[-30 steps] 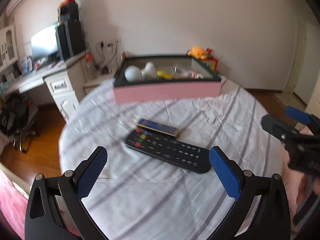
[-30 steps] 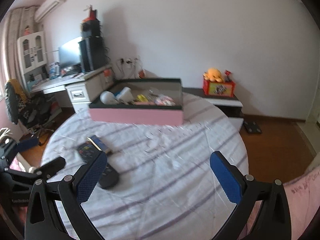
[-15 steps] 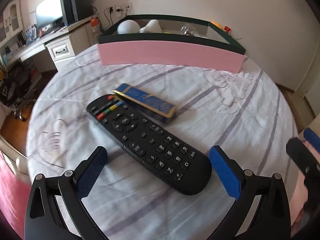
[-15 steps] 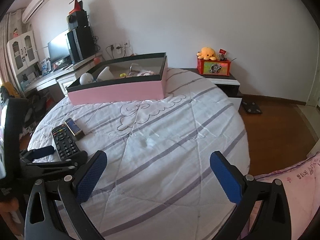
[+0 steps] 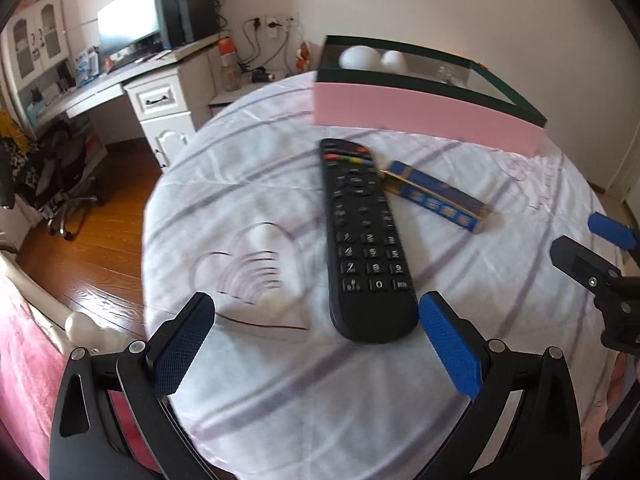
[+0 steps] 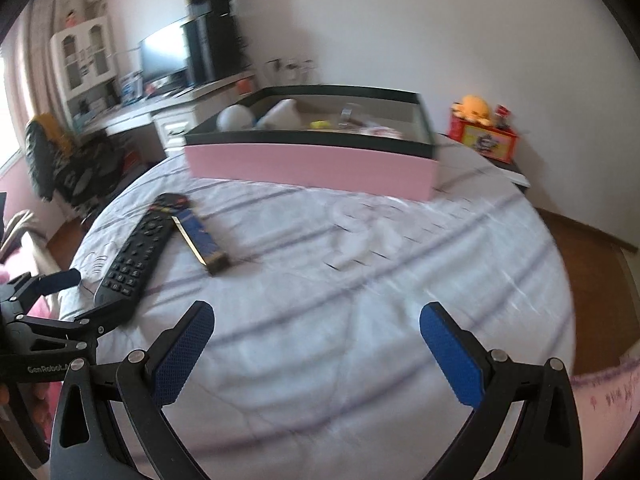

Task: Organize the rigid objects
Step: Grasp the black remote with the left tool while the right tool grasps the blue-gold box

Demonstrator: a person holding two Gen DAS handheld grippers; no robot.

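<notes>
My left gripper [image 5: 316,344], jaws spread wide and empty like the right's, sat nearer the remote [image 5: 362,236], whose length ran straight ahead, off toward the right jaw.

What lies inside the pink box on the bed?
Inside the pink box: a white ball, a white rounded object, something yellow and blurred small items. Its front wall hides the bottom.

A home bedroom: a round bed under a white striped quilt [image 6: 360,280], with wood flooring [image 5: 100,216] around it. Along the far wall stand a white desk [image 5: 160,92] carrying a monitor [image 5: 128,28] and tall speakers, a glazed white cabinet [image 6: 88,52], an office chair and an air conditioner, and a plush toy [image 6: 474,108] sits on a low shelf
</notes>
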